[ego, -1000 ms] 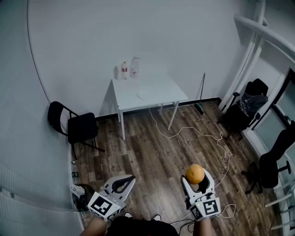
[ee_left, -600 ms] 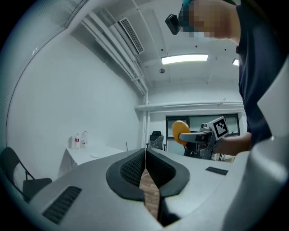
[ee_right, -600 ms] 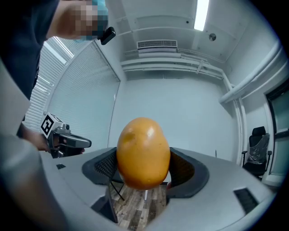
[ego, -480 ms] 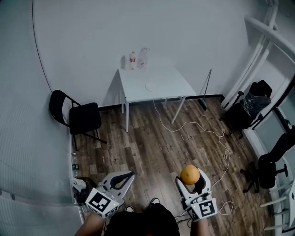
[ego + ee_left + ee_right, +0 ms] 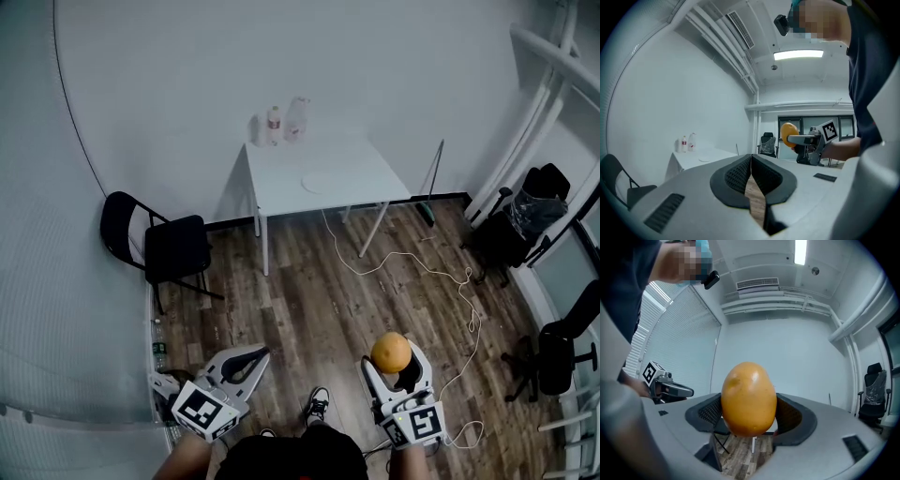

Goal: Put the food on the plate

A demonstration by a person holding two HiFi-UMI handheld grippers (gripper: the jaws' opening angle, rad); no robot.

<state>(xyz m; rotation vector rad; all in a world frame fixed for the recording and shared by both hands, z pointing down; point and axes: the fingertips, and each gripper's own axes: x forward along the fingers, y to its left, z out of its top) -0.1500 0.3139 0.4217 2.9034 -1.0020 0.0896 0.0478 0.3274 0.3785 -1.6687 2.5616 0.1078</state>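
Note:
My right gripper [image 5: 394, 357] is shut on an orange fruit [image 5: 391, 352], held low over the wood floor; in the right gripper view the orange fruit [image 5: 749, 398] fills the middle between the dark pads. My left gripper [image 5: 246, 360] is shut with nothing in it, its pads [image 5: 740, 177] pressed together. A small white plate [image 5: 315, 182] lies on the white table [image 5: 356, 167] far ahead by the wall. From the left gripper view the orange fruit [image 5: 788, 134] shows off to the right.
Two bottles [image 5: 274, 123] stand at the table's back edge. A black folding chair [image 5: 159, 248] is left of the table. A white cable [image 5: 412, 262] snakes across the floor. Black office chairs [image 5: 520, 220] stand at the right. My shoe [image 5: 317, 406] shows below.
The view has shifted as I walk: the table and plate sit a little further right and lower in the head view. Both grippers keep their hold and stance.

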